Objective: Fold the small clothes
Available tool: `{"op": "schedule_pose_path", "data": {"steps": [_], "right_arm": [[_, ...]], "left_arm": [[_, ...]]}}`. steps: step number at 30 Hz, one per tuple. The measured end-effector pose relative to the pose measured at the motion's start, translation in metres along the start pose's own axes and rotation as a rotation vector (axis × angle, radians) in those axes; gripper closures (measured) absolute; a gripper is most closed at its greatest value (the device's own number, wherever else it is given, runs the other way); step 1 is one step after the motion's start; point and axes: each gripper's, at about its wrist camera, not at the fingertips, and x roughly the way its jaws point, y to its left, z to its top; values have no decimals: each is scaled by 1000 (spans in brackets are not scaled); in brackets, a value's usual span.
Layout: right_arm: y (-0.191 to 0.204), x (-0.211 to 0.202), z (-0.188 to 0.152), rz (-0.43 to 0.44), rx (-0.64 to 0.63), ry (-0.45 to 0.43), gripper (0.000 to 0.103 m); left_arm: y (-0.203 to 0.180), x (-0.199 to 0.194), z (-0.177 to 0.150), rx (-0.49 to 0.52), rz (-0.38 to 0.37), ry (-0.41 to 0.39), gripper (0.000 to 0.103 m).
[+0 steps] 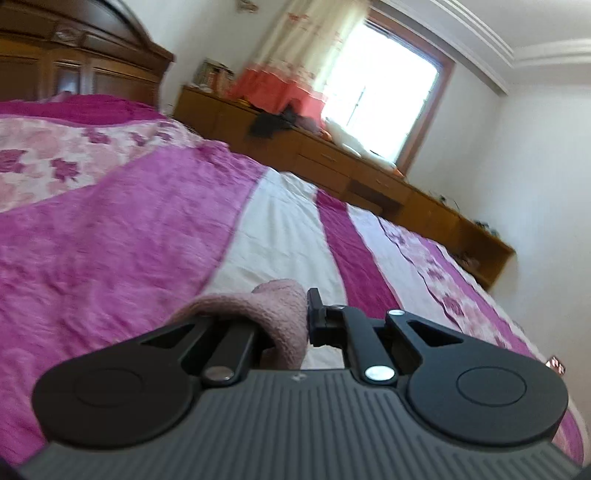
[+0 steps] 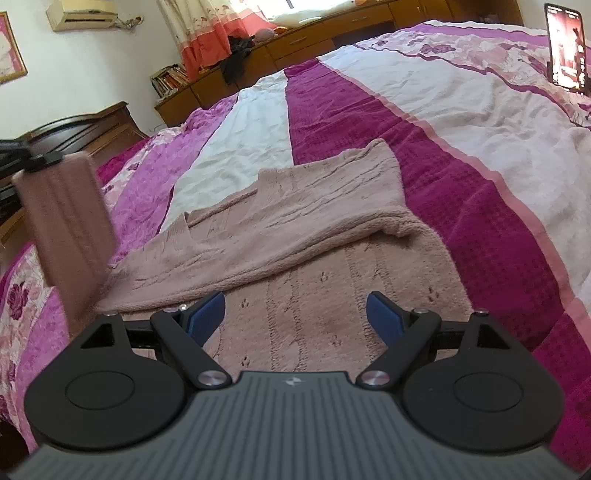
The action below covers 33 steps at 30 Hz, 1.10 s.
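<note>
Clearly the left gripper (image 1: 291, 325) is clamped on a sleeve (image 2: 66, 236) of the pink sweater (image 2: 295, 229), lifted off the bedspread (image 2: 461, 122). The right gripper (image 2: 295, 314) hovers wide open, empty (over the body). Risk: thick knit slipping out, or the whole garment dragging.

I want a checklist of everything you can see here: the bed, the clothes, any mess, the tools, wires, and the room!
Surface: bed cover with magenta, white and flowered stripes, wrinkled.
Job's things: pink knitted sweater, partly folded over itself; one end is lifted off the bed at the left.
Clutter: phone with a lit screen, standing on the bed.
Grippers: left tool shut on the sweater; right tool open, low over the sweater.
Cables: nothing seen.
Surroundings: wooden cabinet with dark clothes on top, curtain, bright window, headboard, air conditioner.
</note>
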Motion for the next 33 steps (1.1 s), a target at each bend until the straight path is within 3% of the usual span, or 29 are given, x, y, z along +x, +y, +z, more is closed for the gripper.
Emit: {"op": "schedule_pose_path", "data": {"steps": [8, 13, 19, 20, 24, 27, 33], "right_arm": [[-13, -4, 3, 7, 33, -8, 14], [-21, -1, 2, 4, 57, -6, 14], [-23, 2, 2, 7, 61, -4, 14], [-23, 2, 2, 7, 63, -3, 14], [-22, 0, 3, 4, 61, -5, 14], [-20, -1, 5, 3, 58, -6, 14], [-11, -2, 16, 43, 45, -1, 14]], "left_arm": [[-40, 52, -72, 85, -13, 179, 95], [-39, 70, -113, 127, 0, 308, 94], [-35, 75, -137, 148, -3, 428, 91], [-34, 73, -139, 156, -6, 436, 88], [-29, 54, -139, 164, -32, 437, 57], [-26, 38, -136, 185, -18, 438, 50], [-10, 7, -125, 196, 14, 425, 49]]}}
